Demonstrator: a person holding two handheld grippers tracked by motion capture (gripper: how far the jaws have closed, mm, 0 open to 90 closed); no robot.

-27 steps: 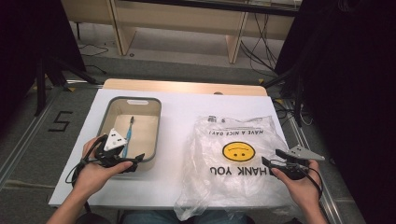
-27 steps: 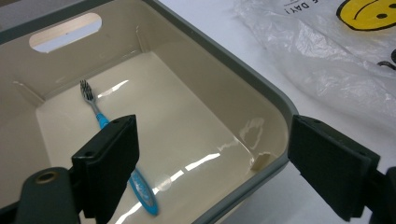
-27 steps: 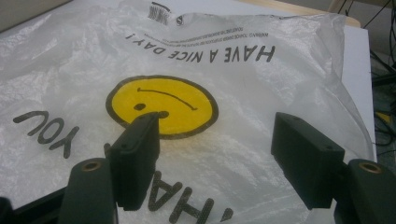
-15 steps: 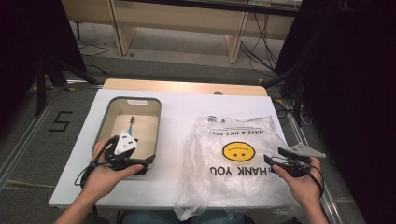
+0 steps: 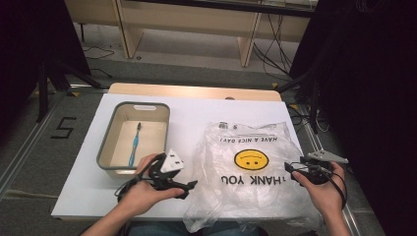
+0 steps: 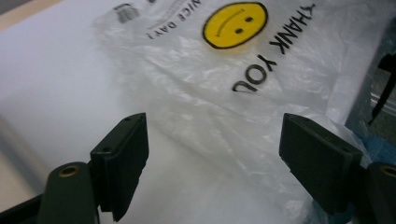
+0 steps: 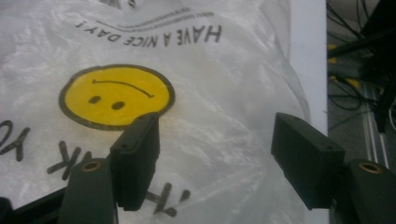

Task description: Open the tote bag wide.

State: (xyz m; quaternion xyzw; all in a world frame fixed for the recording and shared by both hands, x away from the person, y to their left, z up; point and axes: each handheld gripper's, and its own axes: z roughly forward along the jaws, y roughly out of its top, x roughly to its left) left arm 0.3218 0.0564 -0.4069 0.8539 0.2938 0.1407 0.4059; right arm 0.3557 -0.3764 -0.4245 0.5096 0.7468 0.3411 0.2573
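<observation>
Here: one plastic bag (image 5: 251, 177), one bin (image 5: 110, 158) with seemingly one toothbrush (image 5: 134, 143); both grippers' jaws wide, empty.

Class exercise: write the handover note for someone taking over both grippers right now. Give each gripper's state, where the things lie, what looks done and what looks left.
Left gripper: jaws open, empty, at the left edge of the plastic bag, pointing toward it.
Right gripper: jaws open, empty, over the bag's right edge.
The bag lies flat and crumpled on the white table, its smiley print upside down from the person's side.
A blue toothbrush lies in the grey bin, left of the bag.
Done: both grippers brought to the bag.
Left: nothing is gripped yet. Probably grasp the bag at both sides; the toothbrush is untouched.
</observation>
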